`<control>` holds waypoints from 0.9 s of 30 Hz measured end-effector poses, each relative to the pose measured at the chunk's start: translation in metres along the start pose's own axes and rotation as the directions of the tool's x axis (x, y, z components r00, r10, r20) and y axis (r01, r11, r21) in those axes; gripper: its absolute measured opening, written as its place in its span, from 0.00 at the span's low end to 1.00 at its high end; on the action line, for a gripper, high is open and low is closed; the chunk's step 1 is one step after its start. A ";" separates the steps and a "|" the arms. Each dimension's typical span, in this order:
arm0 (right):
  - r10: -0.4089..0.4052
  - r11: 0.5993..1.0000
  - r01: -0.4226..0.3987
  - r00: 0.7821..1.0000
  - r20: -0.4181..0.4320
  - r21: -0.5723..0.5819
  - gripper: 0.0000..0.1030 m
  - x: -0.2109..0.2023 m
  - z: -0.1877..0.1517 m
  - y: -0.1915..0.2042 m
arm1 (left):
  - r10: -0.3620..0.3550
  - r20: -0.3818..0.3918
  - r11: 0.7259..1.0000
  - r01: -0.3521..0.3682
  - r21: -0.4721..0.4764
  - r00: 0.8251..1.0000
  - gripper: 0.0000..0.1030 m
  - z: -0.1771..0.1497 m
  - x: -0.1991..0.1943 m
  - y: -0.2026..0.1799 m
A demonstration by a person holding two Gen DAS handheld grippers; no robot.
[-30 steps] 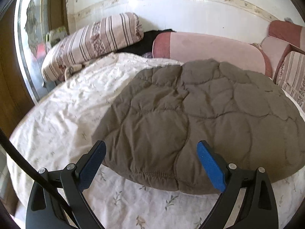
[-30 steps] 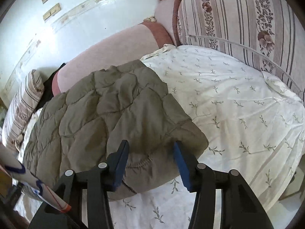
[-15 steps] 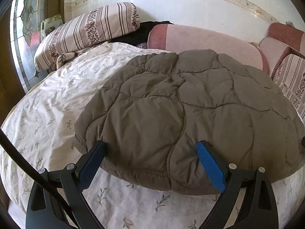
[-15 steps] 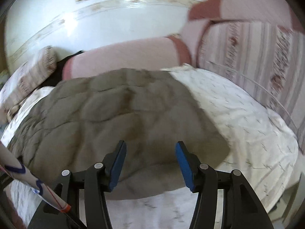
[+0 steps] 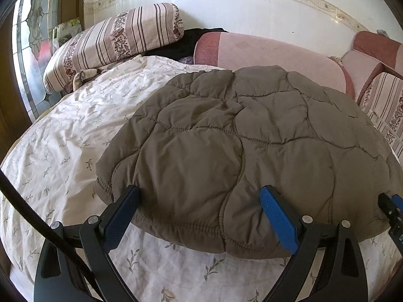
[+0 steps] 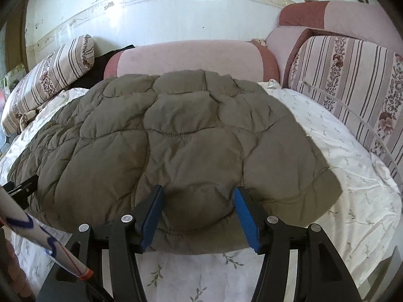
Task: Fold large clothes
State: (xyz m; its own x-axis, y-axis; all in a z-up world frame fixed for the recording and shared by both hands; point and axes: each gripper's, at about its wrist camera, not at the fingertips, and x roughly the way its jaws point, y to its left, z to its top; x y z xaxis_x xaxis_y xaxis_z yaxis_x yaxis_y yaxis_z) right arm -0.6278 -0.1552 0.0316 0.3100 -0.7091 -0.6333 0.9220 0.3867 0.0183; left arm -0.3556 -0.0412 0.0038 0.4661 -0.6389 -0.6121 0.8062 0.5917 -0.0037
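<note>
A brown quilted padded garment [image 5: 239, 146] lies folded flat on a bed with a white leaf-print sheet [image 5: 75, 151]. It also fills the right wrist view [image 6: 176, 146]. My left gripper [image 5: 199, 201] is open, its blue pads spread wide astride the garment's near left hem. My right gripper [image 6: 199, 201] is open, its jaws either side of a bulge of the near hem, touching the fabric. The right gripper's tip shows at the far right of the left wrist view [image 5: 393, 209].
A striped floral bolster [image 5: 113, 42] lies at the bed's far left. A pink cushion [image 5: 269, 52] sits behind the garment against the white wall. A striped sofa back [image 6: 352, 88] borders the bed on the right. A window [image 5: 32, 50] is at left.
Both grippers have moved forward onto the garment's near hem. The right wrist view has swung level and centred on the garment. Both stay open.
</note>
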 end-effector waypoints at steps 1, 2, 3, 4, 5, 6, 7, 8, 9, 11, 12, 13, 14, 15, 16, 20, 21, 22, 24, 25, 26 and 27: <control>-0.003 1.000 0.003 1.000 0.005 0.001 0.61 -0.003 0.001 0.000 | 0.001 0.002 1.000 -0.001 0.001 1.000 0.93 0.000 -0.001 -0.001; -0.007 1.000 0.007 1.000 0.016 0.004 0.62 -0.010 0.001 -0.001 | 0.000 0.006 1.000 0.000 0.002 1.000 0.93 -0.001 -0.002 -0.001; -0.007 1.000 0.007 1.000 0.022 0.009 0.63 -0.015 0.001 -0.002 | -0.003 0.012 1.000 0.002 0.003 1.000 0.93 -0.001 -0.004 -0.002; -0.002 1.000 0.002 1.000 0.028 0.020 0.64 -0.022 0.000 -0.003 | -0.004 0.015 1.000 0.004 0.006 1.000 0.93 -0.001 -0.006 -0.002; 0.004 0.999 -0.005 0.999 0.034 0.032 0.65 -0.029 -0.001 -0.005 | -0.004 0.018 1.000 0.004 0.009 1.000 0.93 -0.002 -0.008 -0.003; 0.012 0.999 -0.014 0.999 0.038 0.040 0.66 -0.037 -0.003 -0.005 | -0.009 0.025 1.000 0.008 0.013 1.000 0.93 -0.002 -0.011 -0.004; 0.017 0.999 -0.018 0.999 0.040 0.042 0.66 -0.042 -0.004 -0.004 | -0.014 0.029 1.000 0.013 0.018 0.999 0.93 -0.003 -0.013 -0.005; 0.024 0.999 -0.026 0.999 0.043 0.040 0.66 -0.050 -0.006 -0.004 | -0.017 0.032 1.000 0.017 0.022 0.999 0.93 -0.004 -0.016 -0.006; 0.026 0.999 -0.028 0.999 0.047 0.038 0.66 -0.056 -0.008 -0.003 | -0.019 0.037 1.000 0.018 0.025 0.999 0.93 -0.005 -0.019 -0.007; 0.031 0.999 -0.033 0.998 0.053 0.028 0.67 -0.071 -0.009 -0.003 | -0.030 0.046 0.999 0.028 0.034 0.999 0.93 -0.006 -0.027 -0.010; 0.033 0.999 -0.034 0.998 0.056 0.026 0.67 -0.077 -0.009 -0.004 | -0.035 0.049 0.999 0.033 0.038 0.998 0.93 -0.008 -0.032 -0.011; 0.031 0.999 -0.033 0.998 0.057 0.029 0.67 -0.083 -0.008 -0.004 | -0.043 0.053 0.998 0.041 0.043 0.998 0.93 -0.009 -0.039 -0.012; 0.030 0.999 -0.032 0.998 0.057 0.034 0.68 -0.088 -0.007 -0.005 | -0.054 0.058 0.998 0.052 0.048 0.997 0.93 -0.010 -0.048 -0.013; 0.030 0.999 -0.033 0.998 0.053 0.043 0.68 -0.096 -0.004 -0.007 | -0.061 0.061 0.997 0.058 0.050 0.996 0.93 -0.010 -0.054 -0.014; 0.030 0.998 -0.033 0.998 0.047 0.054 0.68 -0.103 -0.001 -0.008 | -0.073 0.069 0.996 0.070 0.051 0.995 0.93 -0.008 -0.065 -0.014; 0.060 0.993 -0.066 0.996 0.063 0.098 0.70 -0.145 0.022 -0.013 | -0.113 0.150 0.993 0.108 0.044 0.982 0.93 0.007 -0.126 -0.008; 0.067 0.992 -0.074 0.995 0.075 0.100 0.71 -0.155 0.027 -0.013 | -0.118 0.184 0.993 0.113 0.040 0.976 0.93 0.017 -0.151 -0.004; 0.080 0.991 -0.090 0.991 0.104 0.098 0.77 -0.172 0.035 -0.013 | -0.110 0.211 0.994 0.104 0.037 0.971 0.93 0.025 -0.170 -0.001; 0.102 0.990 -0.117 0.978 0.182 0.074 0.87 -0.209 0.048 -0.010 | -0.109 0.252 0.994 0.103 0.036 0.962 0.96 0.039 -0.204 0.006; 0.111 0.990 -0.127 0.966 0.233 0.054 0.88 -0.233 0.055 -0.009 | -0.114 0.275 0.993 0.108 0.036 0.955 0.97 0.046 -0.225 0.011; 0.124 0.989 -0.140 0.956 0.265 0.043 0.89 -0.249 0.058 -0.009 | -0.117 0.295 0.993 0.111 0.036 0.948 0.98 0.051 -0.243 0.015; 0.135 0.988 -0.151 0.947 0.290 0.035 0.91 -0.262 0.059 -0.008 | -0.120 0.312 0.993 0.116 0.033 0.943 0.99 0.052 -0.257 0.020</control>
State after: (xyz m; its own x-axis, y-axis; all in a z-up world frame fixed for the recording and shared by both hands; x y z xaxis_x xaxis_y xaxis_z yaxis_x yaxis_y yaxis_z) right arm -0.7030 -0.0073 0.2435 0.4854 -0.7907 -0.3730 0.8720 0.4689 0.1407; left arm -0.4398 0.1090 0.2022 0.4558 -0.8266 -0.3301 0.8664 0.4970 -0.0482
